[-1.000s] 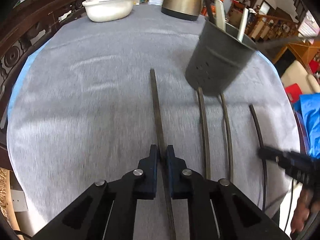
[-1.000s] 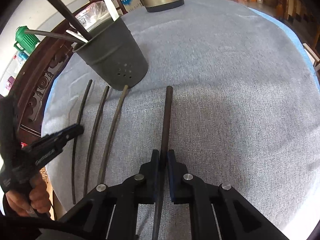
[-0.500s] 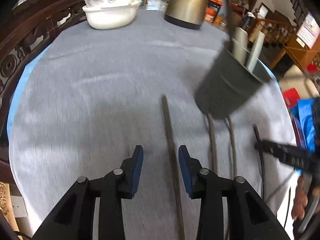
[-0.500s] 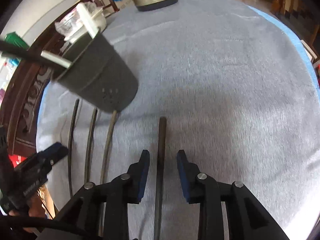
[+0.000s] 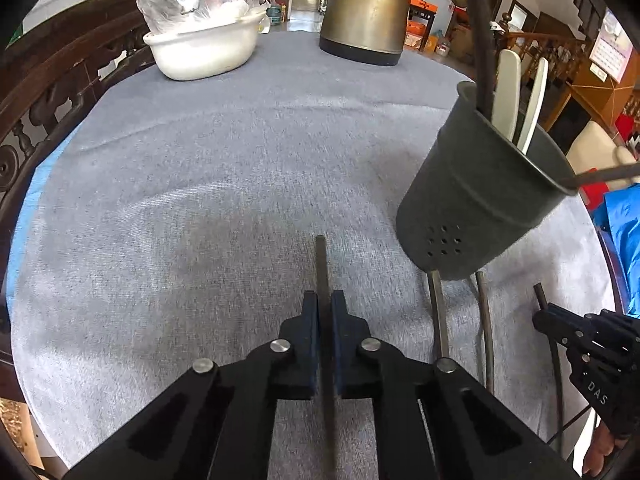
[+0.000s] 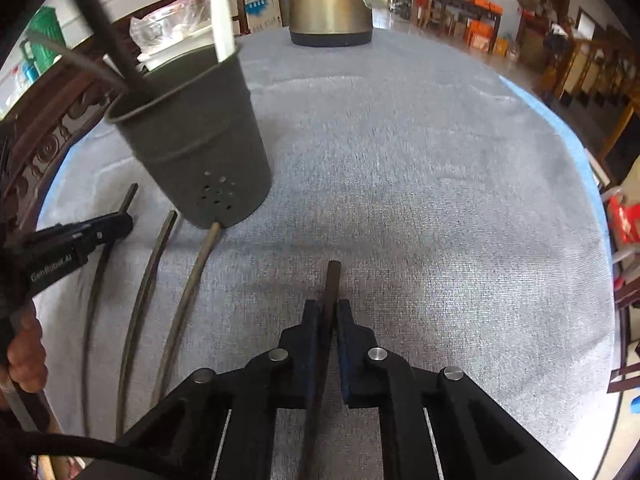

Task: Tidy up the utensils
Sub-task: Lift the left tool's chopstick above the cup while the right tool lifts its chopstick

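Each hand-held gripper is clamped on a dark chopstick: the left hand-held gripper (image 5: 324,308) on one chopstick (image 5: 321,264), the right hand-held gripper (image 6: 328,312) on another chopstick (image 6: 333,280). Both sticks run back under the fingers, rear ends hidden. The grey utensil holder (image 5: 476,204) hangs tilted toward the worktop's (image 5: 224,184) right edge, its support cut off.

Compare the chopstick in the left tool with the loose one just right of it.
The held chopstick is clamped in the shut left tool; the loose chopstick lies free. The held chopstick's tip stops over open cloth; the loose chopstick's tip reaches the base of the grey holder. Both are thin, dark and point the same way.
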`<state>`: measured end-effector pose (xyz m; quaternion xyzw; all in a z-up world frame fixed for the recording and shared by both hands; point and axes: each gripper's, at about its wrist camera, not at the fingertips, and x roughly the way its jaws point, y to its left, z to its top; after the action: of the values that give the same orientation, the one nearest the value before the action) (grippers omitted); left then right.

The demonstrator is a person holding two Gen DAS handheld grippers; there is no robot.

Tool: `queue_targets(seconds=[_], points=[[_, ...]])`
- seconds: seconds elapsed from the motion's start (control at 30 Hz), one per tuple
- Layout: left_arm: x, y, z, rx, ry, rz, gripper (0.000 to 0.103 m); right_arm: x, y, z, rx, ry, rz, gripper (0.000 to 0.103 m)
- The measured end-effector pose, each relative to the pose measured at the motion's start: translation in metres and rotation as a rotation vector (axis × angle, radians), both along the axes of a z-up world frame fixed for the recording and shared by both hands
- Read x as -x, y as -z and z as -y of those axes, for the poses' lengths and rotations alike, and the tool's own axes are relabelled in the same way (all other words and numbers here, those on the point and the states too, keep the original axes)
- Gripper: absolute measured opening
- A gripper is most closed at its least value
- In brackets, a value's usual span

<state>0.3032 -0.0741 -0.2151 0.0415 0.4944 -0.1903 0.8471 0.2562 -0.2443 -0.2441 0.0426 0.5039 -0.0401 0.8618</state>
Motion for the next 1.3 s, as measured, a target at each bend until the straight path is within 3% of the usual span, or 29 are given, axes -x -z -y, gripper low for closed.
queue_targets(seconds=[0.23,0.53,0.77,1.03,1.3], points=[[0.037,-0.032,-0.011,0.033,-0.014,0.067,0.006,0.030,-0.025,-0.011,0.049,-0.051,0.098,0.007],[0.075,-0.076,-0.012,0.082,0.002,0.162,0.006,0.053,-0.069,-0.023,0.013,-0.093,0.248,0.007],[0.085,-0.114,-0.015,0.126,0.017,0.248,0.006,0.068,-0.105,-0.026,-0.106,-0.161,0.409,0.007],[0.099,-0.167,-0.021,0.187,0.027,0.373,0.006,0.084,-0.153,0.005,-0.309,-0.111,0.616,0.007],[0.109,-0.212,-0.018,0.237,0.044,0.476,0.006,0.088,-0.191,0.031,-0.357,-0.045,0.758,0.007]])
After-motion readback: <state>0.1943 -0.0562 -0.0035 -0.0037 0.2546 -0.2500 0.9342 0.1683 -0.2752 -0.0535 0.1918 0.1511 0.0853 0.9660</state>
